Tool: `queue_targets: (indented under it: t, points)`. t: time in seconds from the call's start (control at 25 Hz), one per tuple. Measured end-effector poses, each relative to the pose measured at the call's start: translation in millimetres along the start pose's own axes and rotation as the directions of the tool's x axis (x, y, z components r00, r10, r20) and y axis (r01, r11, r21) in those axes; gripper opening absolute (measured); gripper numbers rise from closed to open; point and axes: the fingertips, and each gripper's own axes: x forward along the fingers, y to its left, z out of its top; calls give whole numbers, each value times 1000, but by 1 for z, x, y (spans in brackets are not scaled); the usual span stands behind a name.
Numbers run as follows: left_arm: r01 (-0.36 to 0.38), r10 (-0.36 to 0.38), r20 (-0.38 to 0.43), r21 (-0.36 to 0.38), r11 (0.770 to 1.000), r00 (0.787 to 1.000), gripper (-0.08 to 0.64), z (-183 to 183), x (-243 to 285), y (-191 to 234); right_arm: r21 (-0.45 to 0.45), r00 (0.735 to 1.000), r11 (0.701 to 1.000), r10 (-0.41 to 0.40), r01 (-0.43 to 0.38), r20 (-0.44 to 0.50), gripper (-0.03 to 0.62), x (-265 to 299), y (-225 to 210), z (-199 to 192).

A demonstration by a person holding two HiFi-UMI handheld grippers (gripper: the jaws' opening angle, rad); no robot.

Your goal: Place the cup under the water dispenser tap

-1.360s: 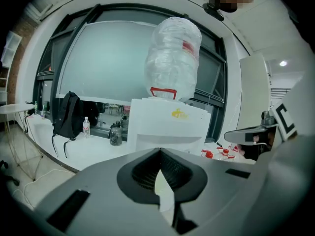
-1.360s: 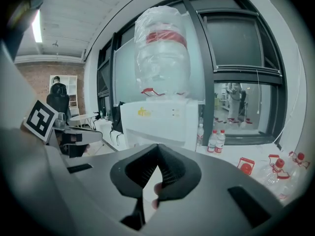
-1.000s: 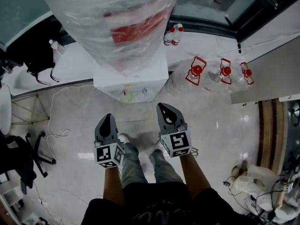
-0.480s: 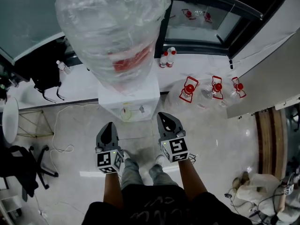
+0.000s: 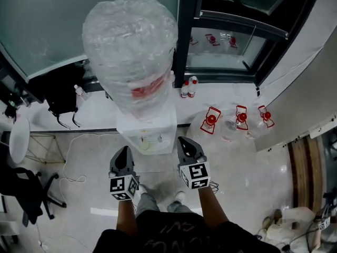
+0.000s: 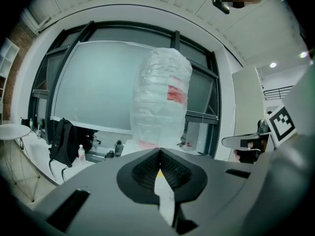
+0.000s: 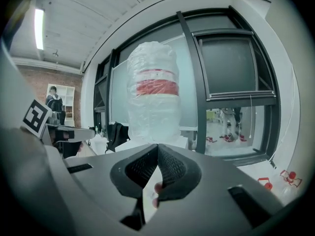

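Left gripper (image 5: 124,153) and right gripper (image 5: 185,143), both closed on nothing, are rising before the water dispenser (image 5: 148,126) — cup (image 5: 143,146) apparently sitting under its tap, placement likely done.

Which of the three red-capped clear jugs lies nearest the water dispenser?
The leftmost jug in the head view, beside the dispenser; the middle jug and the rightmost jug lie farther right.
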Motion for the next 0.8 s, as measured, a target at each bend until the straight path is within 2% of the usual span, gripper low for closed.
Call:
queue_targets:
  t: [0.16,0.4,0.52,0.8]
  points:
    - [-2,2,13,2,1000,1000,15,12,-9,-2,-7,1000,1000,16,-16,17,14,-5,0,11]
    - [-35,33,79,18,999,996,15,39,-19,-5,-18,999,999,31,-31,29,14,-16,-2,25]
    - [-27,24,88,34,999,996,15,49,-23,-10,-24,999,999,39,-38,37,14,-21,0,28]
    - [-51,48,108,20,999,993,15,63,-35,-11,-39,995,998,50,-47,84,14,-30,6,45]
